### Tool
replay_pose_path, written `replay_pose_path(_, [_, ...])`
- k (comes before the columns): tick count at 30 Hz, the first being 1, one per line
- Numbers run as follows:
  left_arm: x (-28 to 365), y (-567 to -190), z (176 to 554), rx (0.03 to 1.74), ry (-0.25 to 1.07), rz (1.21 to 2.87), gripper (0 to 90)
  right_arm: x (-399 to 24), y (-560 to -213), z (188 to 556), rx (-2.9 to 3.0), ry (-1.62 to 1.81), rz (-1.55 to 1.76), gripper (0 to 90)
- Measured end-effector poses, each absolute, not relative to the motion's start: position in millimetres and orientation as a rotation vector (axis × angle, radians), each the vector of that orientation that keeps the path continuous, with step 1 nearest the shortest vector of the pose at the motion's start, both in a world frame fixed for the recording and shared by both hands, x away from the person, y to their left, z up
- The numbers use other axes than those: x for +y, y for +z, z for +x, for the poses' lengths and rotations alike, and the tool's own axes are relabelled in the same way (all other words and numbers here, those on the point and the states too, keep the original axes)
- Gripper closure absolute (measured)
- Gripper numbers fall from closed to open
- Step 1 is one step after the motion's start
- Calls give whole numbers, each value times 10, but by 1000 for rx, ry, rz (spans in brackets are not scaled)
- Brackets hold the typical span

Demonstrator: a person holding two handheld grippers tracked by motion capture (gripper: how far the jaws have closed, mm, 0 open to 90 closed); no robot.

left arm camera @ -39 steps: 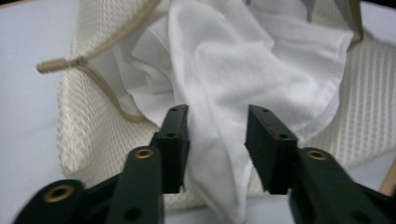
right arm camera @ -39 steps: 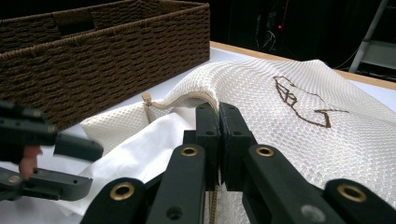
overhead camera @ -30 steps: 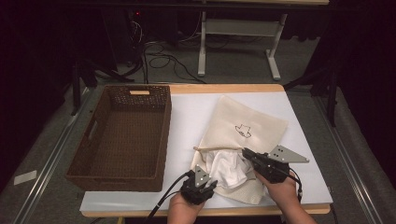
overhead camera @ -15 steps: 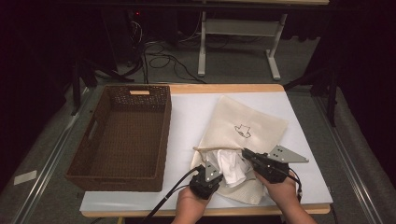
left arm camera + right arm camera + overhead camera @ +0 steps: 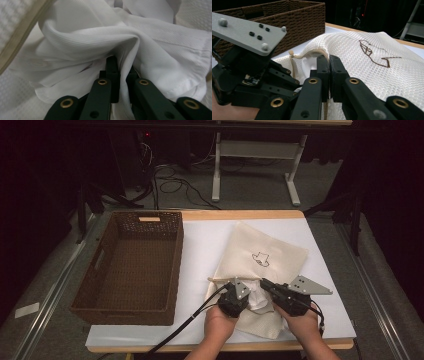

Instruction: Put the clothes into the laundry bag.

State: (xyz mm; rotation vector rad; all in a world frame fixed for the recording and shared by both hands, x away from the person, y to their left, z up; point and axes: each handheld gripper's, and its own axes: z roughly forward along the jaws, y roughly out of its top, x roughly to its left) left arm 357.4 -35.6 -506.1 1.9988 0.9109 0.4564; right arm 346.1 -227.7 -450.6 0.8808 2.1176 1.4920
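White garment (image 5: 100,45) half inside mesh laundry bag (image 5: 270,255) near front edge of tabletop (image 5: 200,250), right of wicker basket (image 5: 135,265). Left gripper (image 5: 121,67) pinching garment fold; jaws have just been closing on it. Right gripper (image 5: 329,72) clamped on bag's mouth hem. Cloth soft, light, floppy — bunches easily; best gripped at thick fold or hem.

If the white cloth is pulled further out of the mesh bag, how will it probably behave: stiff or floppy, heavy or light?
The white cloth is probably floppy: it drapes in soft folds around the left gripper, which is shut on it. It seems light, since thin folds hold their shape. It may drag on the mesh bag, whose opening edge the right gripper pinches.
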Motion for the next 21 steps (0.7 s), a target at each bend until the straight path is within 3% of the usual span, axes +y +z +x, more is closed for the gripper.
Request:
replay_pose_path(7, [-509,-5109,3698,917,484,1997,800,-2318,-4517,3486,2114,1498,906,890])
replay_pose_path(16, [-303,-5079,3498,911,461,1950,498,-2339,-4535,3495,2123,1491,909,890])
replay_pose_path(21, [-176,-5074,3338,887,422,1920,451,-2342,-4536,3485,2123,1486,910,890])
